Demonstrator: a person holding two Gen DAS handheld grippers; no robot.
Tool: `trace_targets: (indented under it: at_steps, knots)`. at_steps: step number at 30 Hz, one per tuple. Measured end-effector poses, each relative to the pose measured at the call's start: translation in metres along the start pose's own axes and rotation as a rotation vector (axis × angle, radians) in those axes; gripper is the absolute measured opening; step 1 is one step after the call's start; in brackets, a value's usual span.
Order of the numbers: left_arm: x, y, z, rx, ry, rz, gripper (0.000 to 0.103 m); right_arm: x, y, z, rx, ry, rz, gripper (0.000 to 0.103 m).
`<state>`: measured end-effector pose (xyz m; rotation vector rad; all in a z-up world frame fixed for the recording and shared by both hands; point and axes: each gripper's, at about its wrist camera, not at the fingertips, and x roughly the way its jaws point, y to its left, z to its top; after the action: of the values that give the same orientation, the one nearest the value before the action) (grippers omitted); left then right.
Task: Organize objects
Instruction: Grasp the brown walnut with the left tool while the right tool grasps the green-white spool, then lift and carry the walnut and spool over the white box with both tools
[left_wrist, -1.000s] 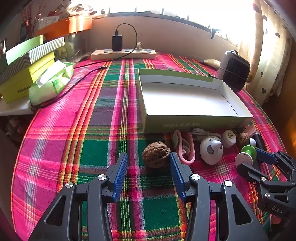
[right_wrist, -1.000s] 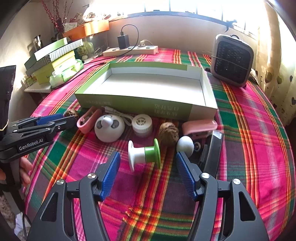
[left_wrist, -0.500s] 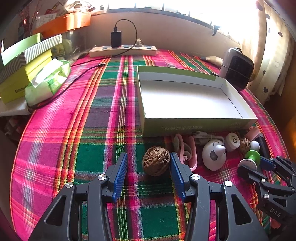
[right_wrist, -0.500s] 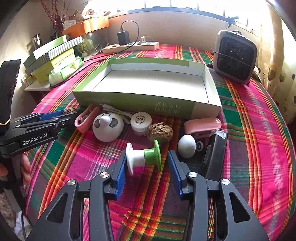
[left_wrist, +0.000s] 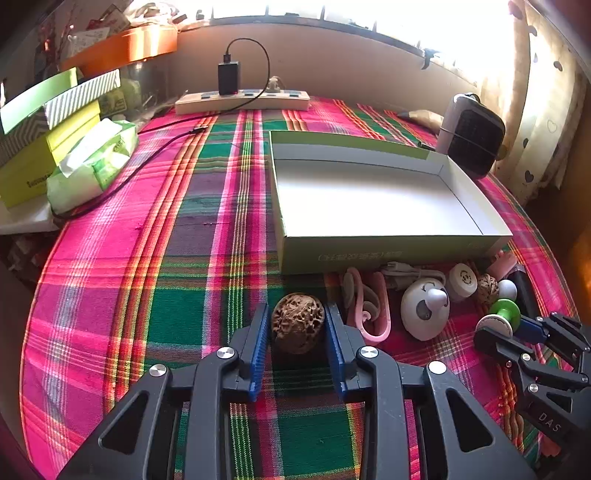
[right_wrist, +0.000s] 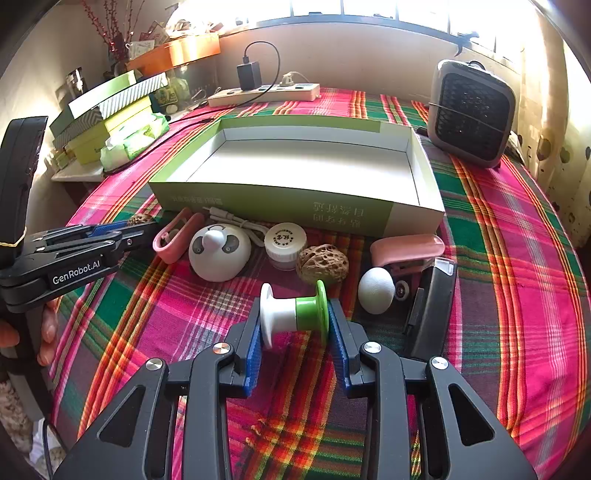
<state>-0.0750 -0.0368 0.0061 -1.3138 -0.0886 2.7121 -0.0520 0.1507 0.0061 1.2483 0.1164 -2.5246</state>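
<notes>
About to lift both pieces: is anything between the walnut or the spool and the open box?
Nothing visible blocks either. The walnut faces the box wall across bare cloth; beyond the spool sit a jar and second walnut, cleared by lifting.

— What lies far ahead of the fingers?
— A power strip (left_wrist: 242, 100) with a black charger (left_wrist: 228, 78).
— And off to their right?
— A grey fan heater (right_wrist: 472, 112) on the plaid cloth (left_wrist: 122, 280).

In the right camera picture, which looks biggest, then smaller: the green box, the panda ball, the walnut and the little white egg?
1. Green box, by far.
2. Panda ball.
3. Walnut and white egg look about alike; the egg sits nearer the camera, so I won't rank them.
</notes>
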Motion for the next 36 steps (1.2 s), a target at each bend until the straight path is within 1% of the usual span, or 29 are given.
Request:
trace_targets:
  at_steps: [7, 14, 21, 29, 36]
  knots:
    - [0.0, -0.001, 0.0, 0.0, -0.001, -0.001, 0.027, -0.001, 0.0, 0.0, 0.001, -0.001, 0.002, 0.034]
    - [-0.01, -0.006, 0.002, 0.011, -0.017, -0.017, 0.027, -0.01, 0.0, 0.004, 0.006, -0.02, 0.017, 0.034]
    - [-0.023, -0.009, 0.013, 0.024, -0.043, -0.03, 0.027, -0.02, 0.001, 0.014, -0.006, -0.048, 0.018, 0.034]
    - [-0.022, -0.01, 0.037, 0.027, -0.05, -0.058, 0.027, -0.027, -0.002, 0.039, -0.024, -0.078, 0.011, 0.034]
    - [-0.013, -0.015, 0.058, 0.052, -0.054, -0.072, 0.027, -0.017, -0.007, 0.068, -0.017, -0.081, 0.022, 0.034]
